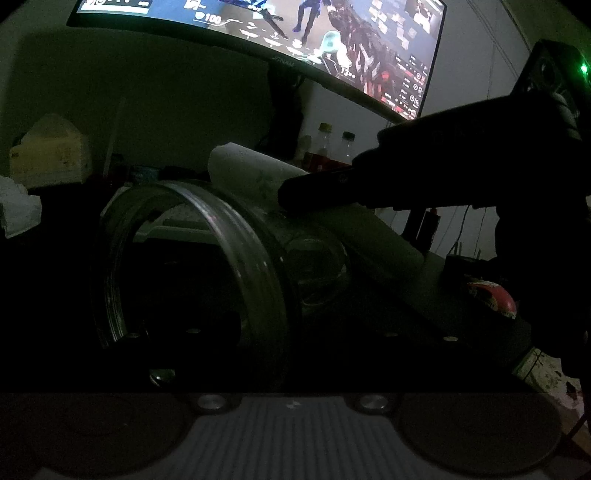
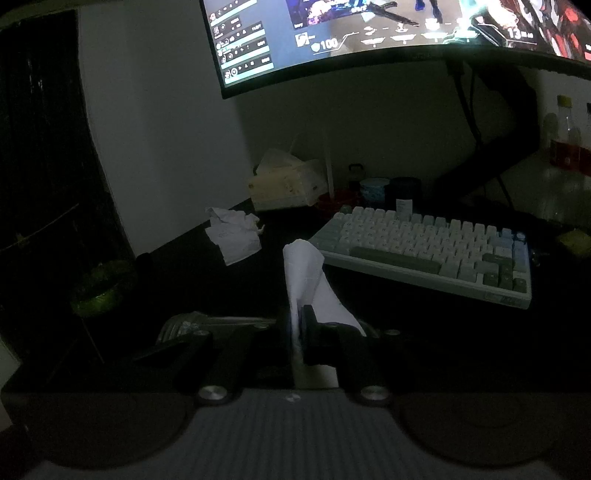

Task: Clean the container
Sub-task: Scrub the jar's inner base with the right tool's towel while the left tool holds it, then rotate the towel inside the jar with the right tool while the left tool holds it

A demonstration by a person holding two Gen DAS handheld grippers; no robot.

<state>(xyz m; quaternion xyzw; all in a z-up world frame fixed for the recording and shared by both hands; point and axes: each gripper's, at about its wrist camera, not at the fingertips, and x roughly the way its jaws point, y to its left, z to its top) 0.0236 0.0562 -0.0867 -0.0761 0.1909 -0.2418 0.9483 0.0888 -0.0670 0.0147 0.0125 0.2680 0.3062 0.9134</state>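
Observation:
In the dim left wrist view a clear glass container [image 1: 229,229] lies on its side between my left gripper's [image 1: 266,291] dark fingers, its wide round mouth turned to the left. That gripper is shut on the container. My right gripper [image 1: 291,195] reaches in from the upper right, just above the glass wall, with a white tissue [image 1: 251,166] sticking out beyond its tip. The right wrist view shows the right gripper [image 2: 299,317] shut on this tissue [image 2: 306,269], which stands up as a folded point. The container's inside is too dark to judge.
A curved monitor [image 2: 369,33] hangs over the dark desk. A pale keyboard [image 2: 424,247] lies right of centre, with a tissue box [image 2: 284,184], cups [image 2: 375,188] and crumpled tissue [image 2: 232,232] behind and left. Bottles [image 1: 325,147] stand at the back, and a red round object [image 1: 491,299] lies at the right.

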